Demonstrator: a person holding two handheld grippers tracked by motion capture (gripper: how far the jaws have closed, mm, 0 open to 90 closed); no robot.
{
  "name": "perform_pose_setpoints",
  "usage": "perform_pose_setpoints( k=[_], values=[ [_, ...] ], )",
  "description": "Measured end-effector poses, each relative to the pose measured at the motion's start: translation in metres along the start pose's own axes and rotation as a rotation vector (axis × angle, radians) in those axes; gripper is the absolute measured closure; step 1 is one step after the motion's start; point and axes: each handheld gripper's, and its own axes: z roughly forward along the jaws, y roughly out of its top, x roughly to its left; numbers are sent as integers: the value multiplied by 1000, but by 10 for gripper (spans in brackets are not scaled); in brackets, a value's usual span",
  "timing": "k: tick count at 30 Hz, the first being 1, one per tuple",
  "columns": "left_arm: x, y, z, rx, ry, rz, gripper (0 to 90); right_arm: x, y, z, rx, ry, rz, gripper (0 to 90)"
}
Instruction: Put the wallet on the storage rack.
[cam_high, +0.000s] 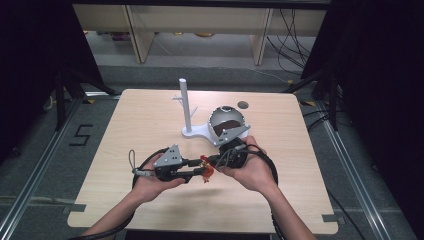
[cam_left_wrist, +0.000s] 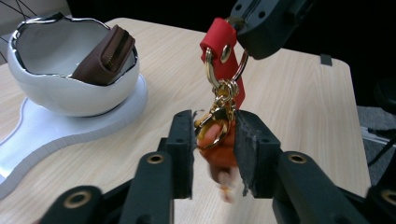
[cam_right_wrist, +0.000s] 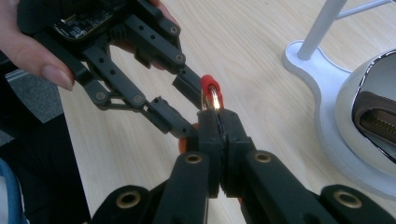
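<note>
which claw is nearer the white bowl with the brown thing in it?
Right. The right claw sits just in front of the white bowl, shut on the red keychain. The left claw is farther out to the left, its jaws around the keychain's orange charm.

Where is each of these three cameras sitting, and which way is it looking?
High view: above the person's side, looking forward and down at the table; both forearms and hands show.
Left gripper view: on the left gripper, looking along its jaws at the red keychain and white bowl.
Right gripper view: on the right gripper, facing the left gripper and hand.
Shared: all show the keychain between both grippers.
</note>
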Motion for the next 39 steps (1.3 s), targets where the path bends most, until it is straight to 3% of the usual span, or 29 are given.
perform_pose_setpoints(
  k=[2,3,6,11,13,15,22,31,32,33,34,36,39],
  values=[
    [0,0,0,4,-9,5,728,0,0,0,1,-4,-5,900],
    [0,0,0,8,-9,15,747,-2,-1,1,-11,-6,-31,900],
    [-1,0,-1,16,-18,25,803,-2,-1,1,-6,4,-25,900],
    [-2,1,-3,31,-24,-3,875,-2,-2,0,-6,8,-14,900],
    [-1,2,-6,48,-24,-17,878,0,-2,0,4,7,13,899],
    [-1,3,-8,52,-21,-14,880,-1,-3,1,-9,9,-5,899],
    [1,12,-19,56,76,64,882,-4,-4,3,-19,11,-16,891],
    [8,30,-33,70,187,158,883,-7,-12,4,-44,12,14,720],
    [8,31,-34,66,198,161,883,-7,-14,4,-50,7,28,714],
    [10,34,-36,65,214,171,882,-9,-15,5,-57,-3,6,710],
    [11,35,-37,64,229,176,883,-9,-19,5,-55,-8,35,702],
    [14,39,-40,66,260,187,882,-12,-25,3,-53,1,40,694],
    [23,43,-42,66,291,168,883,-15,-37,5,-65,9,76,688]
  ],
)
